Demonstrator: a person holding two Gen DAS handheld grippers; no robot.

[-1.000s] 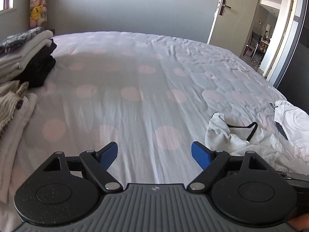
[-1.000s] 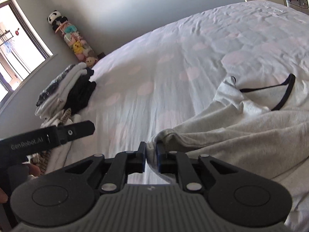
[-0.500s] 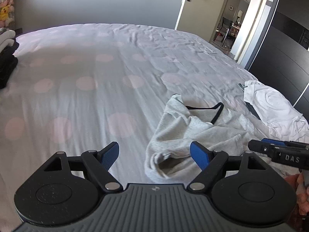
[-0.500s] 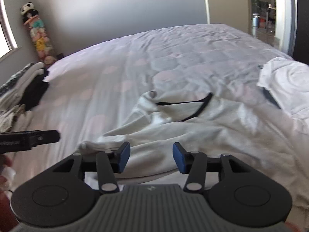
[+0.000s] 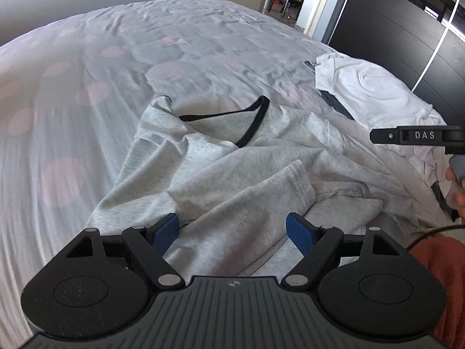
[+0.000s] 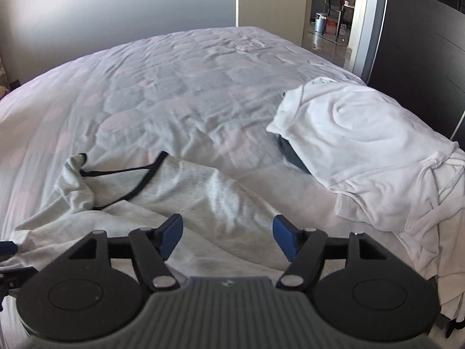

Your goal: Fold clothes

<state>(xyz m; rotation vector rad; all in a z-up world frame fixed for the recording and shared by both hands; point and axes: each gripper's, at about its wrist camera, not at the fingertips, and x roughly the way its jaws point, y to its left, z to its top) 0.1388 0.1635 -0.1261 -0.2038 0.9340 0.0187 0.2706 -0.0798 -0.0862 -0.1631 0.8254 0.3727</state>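
Note:
A light grey garment with a black-trimmed neckline (image 5: pixel 232 168) (image 6: pixel 180 192) lies crumpled on the near side of the bed. My left gripper (image 5: pixel 232 229) is open just above a folded ridge of it, and its blue pads touch no cloth. My right gripper (image 6: pixel 226 234) hovers over the garment's right part; its jaws are opening, with nothing pinched between them. The right gripper's body, marked DAS (image 5: pixel 418 135), shows at the right edge of the left wrist view, with a hand (image 5: pixel 456 186) behind it.
A pile of white clothes (image 6: pixel 363 145) (image 5: pixel 375 93) lies on the right of the bed, over something dark. The white bedspread with pale pink dots (image 5: pixel 101 93) (image 6: pixel 162 87) stretches away. A dark wardrobe (image 6: pixel 421 46) and an open doorway (image 6: pixel 331 8) lie beyond the bed on the right.
The right gripper let go of the grey garment's edge and its jaws spread. Both grippers swung to the right, bringing the garment and the white pile into view; the left one also dropped closer to the cloth.

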